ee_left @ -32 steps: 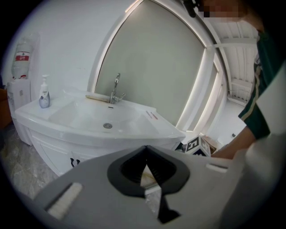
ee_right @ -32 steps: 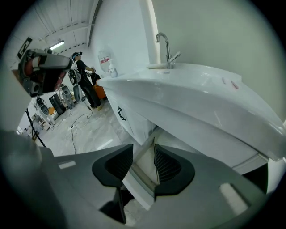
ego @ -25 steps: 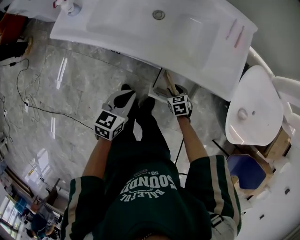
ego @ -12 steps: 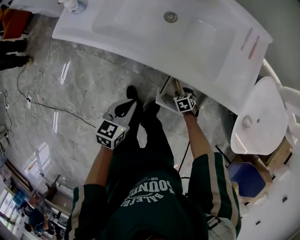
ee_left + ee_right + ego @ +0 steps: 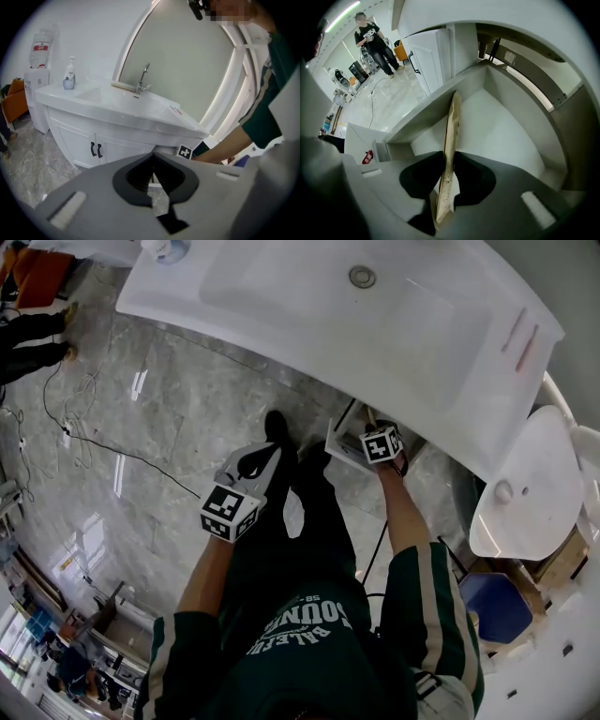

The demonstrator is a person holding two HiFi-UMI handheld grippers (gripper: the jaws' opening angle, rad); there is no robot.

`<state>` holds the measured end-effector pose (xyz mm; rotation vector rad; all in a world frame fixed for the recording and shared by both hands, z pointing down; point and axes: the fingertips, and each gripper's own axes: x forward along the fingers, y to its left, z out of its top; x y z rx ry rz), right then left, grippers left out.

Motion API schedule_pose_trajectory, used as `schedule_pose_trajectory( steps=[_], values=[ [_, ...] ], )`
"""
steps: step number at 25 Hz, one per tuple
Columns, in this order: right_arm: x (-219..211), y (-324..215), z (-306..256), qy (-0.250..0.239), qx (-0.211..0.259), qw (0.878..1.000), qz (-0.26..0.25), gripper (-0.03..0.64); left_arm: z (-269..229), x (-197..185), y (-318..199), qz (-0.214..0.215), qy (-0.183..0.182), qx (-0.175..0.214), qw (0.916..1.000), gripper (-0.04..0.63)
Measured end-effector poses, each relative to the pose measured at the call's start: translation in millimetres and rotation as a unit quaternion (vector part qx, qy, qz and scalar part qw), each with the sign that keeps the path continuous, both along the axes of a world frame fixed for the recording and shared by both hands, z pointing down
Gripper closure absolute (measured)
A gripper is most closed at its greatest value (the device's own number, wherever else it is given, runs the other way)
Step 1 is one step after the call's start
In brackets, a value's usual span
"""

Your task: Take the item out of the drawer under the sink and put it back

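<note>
**Head view.** Looking steeply down on the white sink (image 5: 309,306), with the drawer (image 5: 339,444) standing pulled out beneath its front edge. Right gripper (image 5: 382,444) pointing steeply down into that drawer, its tips lost under the sink's rim. Left gripper (image 5: 264,456) hanging over the person's legs, near the drawer but touching nothing. Toilet (image 5: 525,484) sitting off to the right and grey stone floor (image 5: 159,427) spreading to the left.

**Left gripper view.** Jaws lying together and carrying nothing. Facing the cabinet doors (image 5: 103,147) below the sink, with a soap bottle (image 5: 69,79) and faucet (image 5: 143,82) standing on top.

**Right gripper view.** Flat tan packet (image 5: 451,136) standing on edge inside the white drawer, running away towards a far corner. Its near end passing between the jaws. Jaws having just been closing, with the pads now appearing to press on both flat faces.

**Step in hand, as judged.** Securing the packet ahead of lifting it out.
- Keeping the pads square on the flat faces, well in from the end, so the thin packet is neither twisting nor slipping.
- Raising it straight up along its own plane.
- Clearing the drawer wall and the underside of the sink before swinging outward.
- Holding the left gripper clear of the drawer's path.
</note>
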<state>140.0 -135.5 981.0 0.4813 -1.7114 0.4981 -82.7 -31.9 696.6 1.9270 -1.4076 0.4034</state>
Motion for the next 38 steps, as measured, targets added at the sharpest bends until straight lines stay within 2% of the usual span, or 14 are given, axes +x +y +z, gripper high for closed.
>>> schedule_pose_trajectory(
  steps=[1,3,16,20,25,32,38],
  values=[
    [0.3,0.5,-0.3,0.003,-0.002,1.0,0.0,0.552,0.0,-0.8,-0.1,0.0,0.0,0.0,1.0,0.545],
    [1.6,1.3,-2.2,0.007,-0.005,1.0,0.003,0.563,-1.4,-1.4,-1.3,0.0,0.001,0.001,1.0,0.546],
    [8.6,8.7,-62.4,-0.003,0.026,1.0,-0.002,0.568,-33.0,4.6,-17.6,0.019,0.007,0.033,0.9993,0.546],
    [3.0,11.5,-98.4,-0.02,0.052,0.998,-0.005,0.568,-47.2,2.3,-21.7,0.024,0.006,0.043,0.9988,0.545],
    [-8.4,34.1,-138.6,-0.041,0.064,0.997,-0.018,0.568,-68.2,-0.7,-25.0,0.029,0.006,0.057,0.9979,0.545],
    [-33.0,48.8,-203.7,-0.094,0.089,0.991,-0.021,0.568,-99.7,-7.9,-39.5,0.035,0.005,0.081,0.9961,0.545],
    [-44.8,44.0,-256.3,-0.142,0.114,0.983,0.011,0.569,-125.3,-15.4,-60.3,0.045,0.0,0.107,0.9932,0.545]
  ],
)
